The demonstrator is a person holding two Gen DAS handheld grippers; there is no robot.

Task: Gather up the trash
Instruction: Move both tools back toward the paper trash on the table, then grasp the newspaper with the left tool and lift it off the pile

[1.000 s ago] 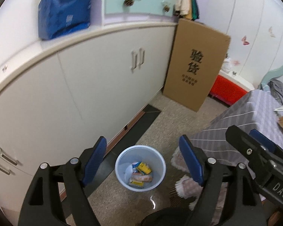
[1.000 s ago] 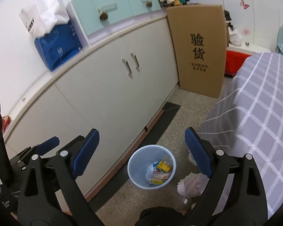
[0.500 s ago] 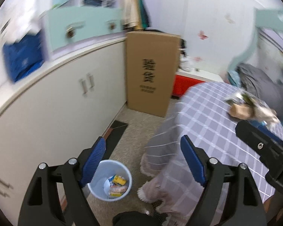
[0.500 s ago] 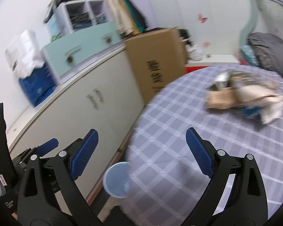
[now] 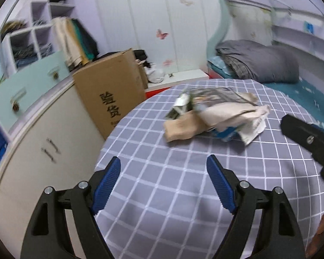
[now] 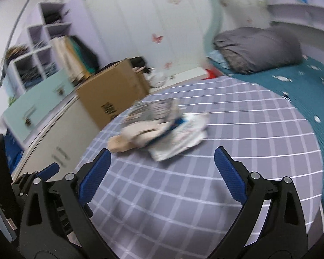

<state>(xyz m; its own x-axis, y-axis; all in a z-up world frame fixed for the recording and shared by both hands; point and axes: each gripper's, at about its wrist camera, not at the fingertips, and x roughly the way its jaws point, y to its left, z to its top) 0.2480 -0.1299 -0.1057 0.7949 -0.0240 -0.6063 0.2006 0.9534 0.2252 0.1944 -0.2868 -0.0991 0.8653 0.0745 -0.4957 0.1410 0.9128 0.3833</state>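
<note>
With both tongs, left gripper (image 5: pixel 163 168) and right gripper (image 6: pixel 162 163), wide and empty, I'd approach the trash pile (image 5: pixel 213 116) (centre frame) low, pinching its edge.

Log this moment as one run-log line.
left gripper: open, empty | right gripper: open, empty | trash pile: on checked table, untouched

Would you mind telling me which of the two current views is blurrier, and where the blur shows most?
Right wrist view: blurrier, the trash pile and cardboard box smeared, while the right tool stays sharp. Left wrist view: crisper, the pile readable and the box's print legible, edges softened; fisheye bending the checked tablecloth lines in both.
</note>
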